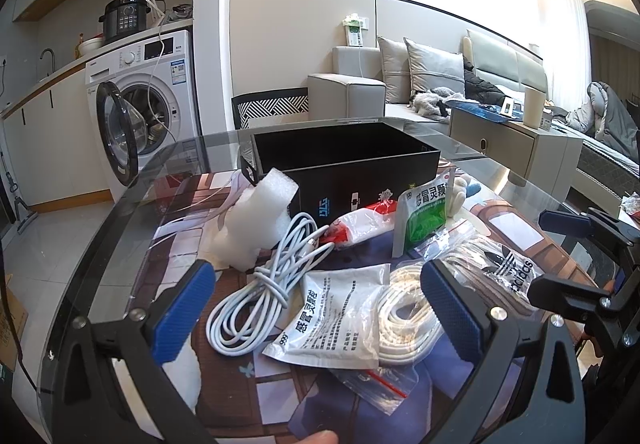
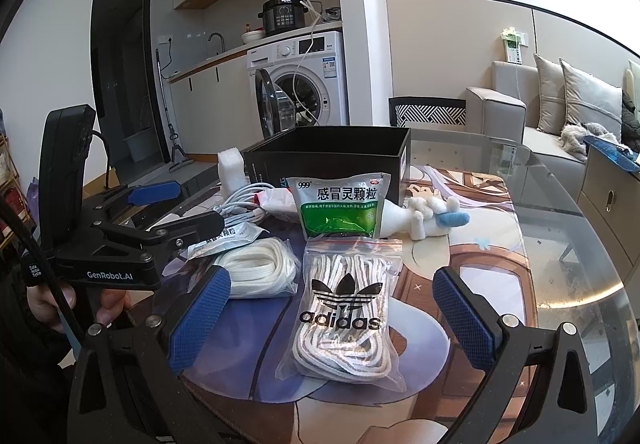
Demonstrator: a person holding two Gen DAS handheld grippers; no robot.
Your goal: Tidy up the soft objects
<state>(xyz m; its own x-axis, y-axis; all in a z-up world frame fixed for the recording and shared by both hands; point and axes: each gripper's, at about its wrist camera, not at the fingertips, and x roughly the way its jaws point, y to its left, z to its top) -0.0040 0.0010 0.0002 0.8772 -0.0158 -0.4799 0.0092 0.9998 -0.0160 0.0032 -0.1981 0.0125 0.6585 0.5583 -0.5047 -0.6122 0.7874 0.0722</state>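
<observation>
On the glass table [image 2: 560,244] I see my soft things piled in front of a black box [image 2: 332,152]. My left gripper [image 1: 320,308] is spread wide and holds nothing; between its pads lie a white cable [image 1: 256,296], a grey sachet [image 1: 336,316] and a bag of white cord [image 1: 404,316], all below the jaws and untouched. My right gripper [image 2: 336,320] is just as wide and empty, with the adidas bag [image 2: 344,308] of laces lying flat between its 2 pads, clear of both. Behind that bag a green sachet [image 2: 340,208] leans upright, a plush toy [image 2: 424,216] lies to its right, and a foam block [image 2: 232,168] stands at the box's left corner.
</observation>
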